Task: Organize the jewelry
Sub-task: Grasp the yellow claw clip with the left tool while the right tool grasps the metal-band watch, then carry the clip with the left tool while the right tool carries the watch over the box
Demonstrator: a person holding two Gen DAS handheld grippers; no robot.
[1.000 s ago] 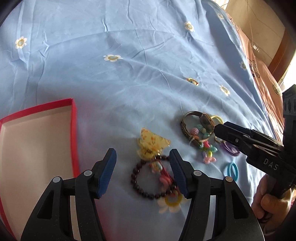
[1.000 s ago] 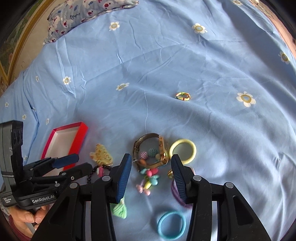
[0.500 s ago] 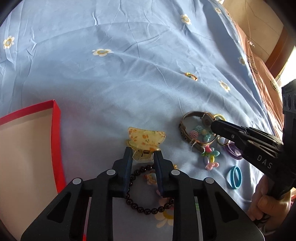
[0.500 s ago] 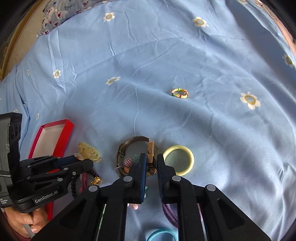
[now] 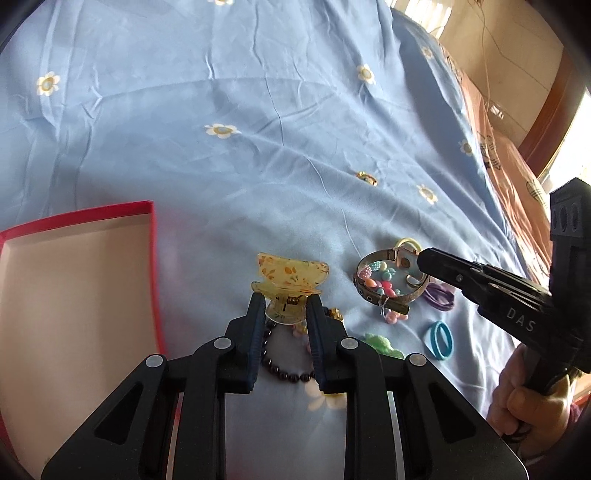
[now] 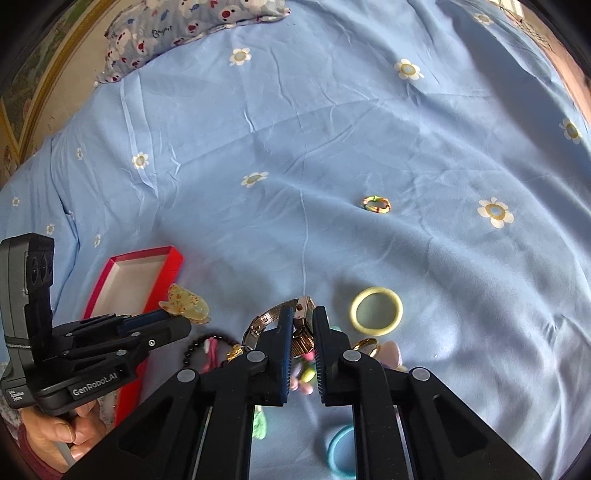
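Note:
My left gripper [image 5: 285,303] is shut on the handle of a yellow translucent hair claw [image 5: 291,276], which it holds just above the blue sheet; the claw also shows in the right wrist view [image 6: 184,301]. Under it lie a dark bead bracelet [image 5: 284,374] and small charms. My right gripper [image 6: 303,323] is shut on the case of a gold mesh-band watch [image 6: 301,336], seen from the left as a watch [image 5: 384,271] looped around pastel beads. The open red box [image 5: 74,288] with a pale inside lies at the left.
Loose on the flowered sheet: a yellow ring [image 6: 376,311], a blue hair tie [image 5: 439,339], purple hair ties [image 5: 439,297], a green tassel [image 5: 380,345], and a small striped ring [image 6: 376,204] farther off. A patterned pillow [image 6: 192,22] lies at the back. A hand [image 5: 532,400] grips each tool.
Both grippers went from open to shut: the left closed on the hair claw, the right on the watch. Both objects now sit slightly lifted off the sheet.

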